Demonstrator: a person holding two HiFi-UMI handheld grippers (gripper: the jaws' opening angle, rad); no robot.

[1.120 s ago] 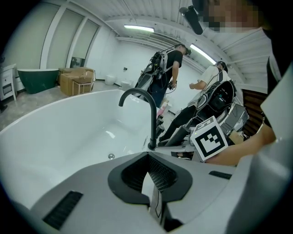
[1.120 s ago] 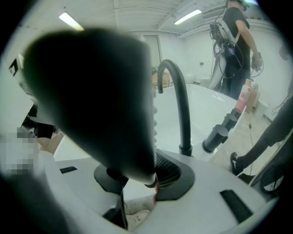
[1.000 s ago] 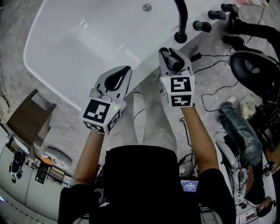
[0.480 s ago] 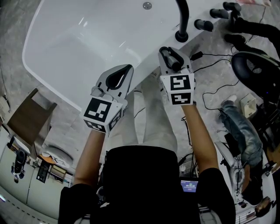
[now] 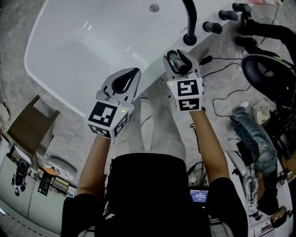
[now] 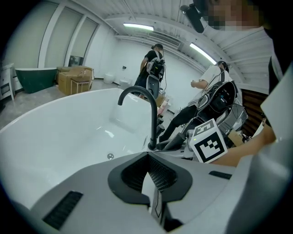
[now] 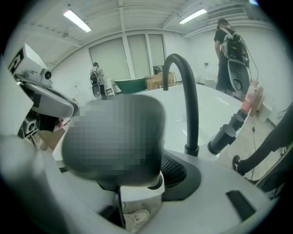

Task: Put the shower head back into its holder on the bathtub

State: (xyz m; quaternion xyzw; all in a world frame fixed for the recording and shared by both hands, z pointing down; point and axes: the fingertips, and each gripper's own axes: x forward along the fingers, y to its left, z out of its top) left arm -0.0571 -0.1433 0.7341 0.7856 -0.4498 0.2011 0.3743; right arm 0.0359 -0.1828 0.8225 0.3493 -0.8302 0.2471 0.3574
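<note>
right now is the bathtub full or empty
Empty: no water in the bathtub; its bare white floor and the drain show clearly.

White oval bathtub: smooth, glossy shell with bright reflections. Black curved tap spout: matt-coated, metal by its look. Dark cylindrical shower head: matt. Left gripper: matt grey plastic shell, ribbed black pad lining. Grey floor: mottled, stone-like. Brown cartons: dull cardboard.
</note>
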